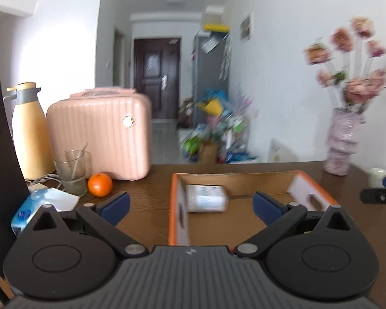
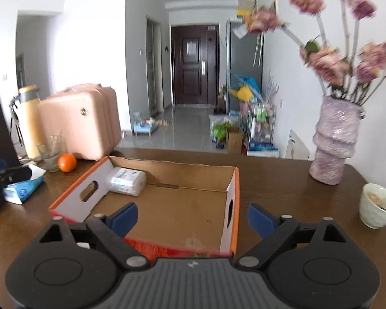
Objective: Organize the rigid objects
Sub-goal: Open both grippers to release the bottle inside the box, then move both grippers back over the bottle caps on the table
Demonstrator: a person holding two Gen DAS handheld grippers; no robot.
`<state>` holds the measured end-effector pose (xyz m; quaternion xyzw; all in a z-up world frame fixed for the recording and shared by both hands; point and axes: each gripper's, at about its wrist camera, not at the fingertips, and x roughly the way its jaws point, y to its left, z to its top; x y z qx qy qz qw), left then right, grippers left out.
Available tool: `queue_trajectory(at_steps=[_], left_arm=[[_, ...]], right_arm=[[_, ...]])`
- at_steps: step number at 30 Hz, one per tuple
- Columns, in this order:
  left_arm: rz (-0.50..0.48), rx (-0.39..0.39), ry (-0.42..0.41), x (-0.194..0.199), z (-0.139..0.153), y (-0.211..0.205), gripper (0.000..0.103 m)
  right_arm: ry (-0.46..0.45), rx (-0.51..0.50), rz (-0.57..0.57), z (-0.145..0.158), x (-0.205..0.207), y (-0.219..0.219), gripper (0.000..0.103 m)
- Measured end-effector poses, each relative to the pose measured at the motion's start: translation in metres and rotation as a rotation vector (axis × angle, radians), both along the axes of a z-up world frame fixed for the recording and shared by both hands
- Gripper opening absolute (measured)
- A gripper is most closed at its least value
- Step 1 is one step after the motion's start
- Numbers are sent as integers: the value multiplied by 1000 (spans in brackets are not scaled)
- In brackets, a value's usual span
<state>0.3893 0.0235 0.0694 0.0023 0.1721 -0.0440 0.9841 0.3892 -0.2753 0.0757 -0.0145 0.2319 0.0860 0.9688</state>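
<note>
Both the left gripper [image 1: 190,203] and the right gripper [image 2: 192,219] have their fingers spread wide, holding nothing. The white plastic-wrapped packet [image 2: 126,181] lies inside the shallow orange-edged cardboard tray [image 2: 233,180], in its far left corner. A careless sweep past the tray's right could topple the tall mauve vase of flowers [image 2: 333,146] or the white cup [image 2: 376,204]. The dark wooden counter [image 2: 270,188] faces a hallway with a dark door [image 2: 194,64].
</note>
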Motion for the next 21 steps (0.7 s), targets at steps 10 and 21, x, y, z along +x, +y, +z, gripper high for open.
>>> queue_trajectory(at_steps=[10,21], left_arm=[[-21,84,-158,-139,-26,-25,103],[44,10,-197,-251,-70,-15,103]], right_arm=[[-156,31,23,-7,-130,4,101],[-242,50,8,-67,-262,15,103]])
